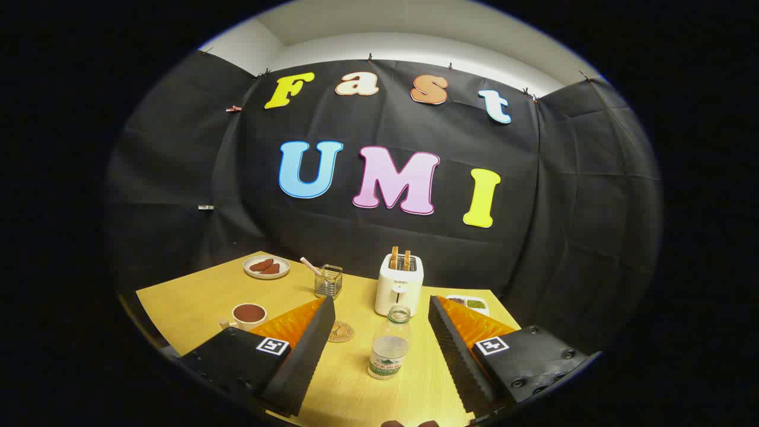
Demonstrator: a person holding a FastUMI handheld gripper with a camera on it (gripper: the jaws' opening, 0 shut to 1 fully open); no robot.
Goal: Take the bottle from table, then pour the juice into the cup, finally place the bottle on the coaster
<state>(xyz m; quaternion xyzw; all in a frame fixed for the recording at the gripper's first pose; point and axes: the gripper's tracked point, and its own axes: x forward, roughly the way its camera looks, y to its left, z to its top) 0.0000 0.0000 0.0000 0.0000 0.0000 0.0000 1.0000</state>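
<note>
The gripper hangs above the near part of the yellow table with its 2 fingers spread wide and nothing pinched between them. The bottle stands upright on the table, between the fingers and slightly ahead of their tips, touching neither. Its long axis runs vertically, the open neck pointing straight up (no cap is visible), and a label wraps its lower part.

By the look of things, the first step is in hand: the approach to take the bottle, not yet a grasp. The next move probably calls for carrying the fingers forward until the bottle's body sits squarely between the pads, then closing on it below the neck, keeping it vertical so nothing spills.

The cup sits beyond the left finger, near the table's left side, with something dark inside. The coaster lies flat just beside the left finger's tip, between cup and bottle. Further back stand a white toaster directly behind the bottle, a small wire basket, a plate with brown pieces, and a small tray past the right finger.
</note>
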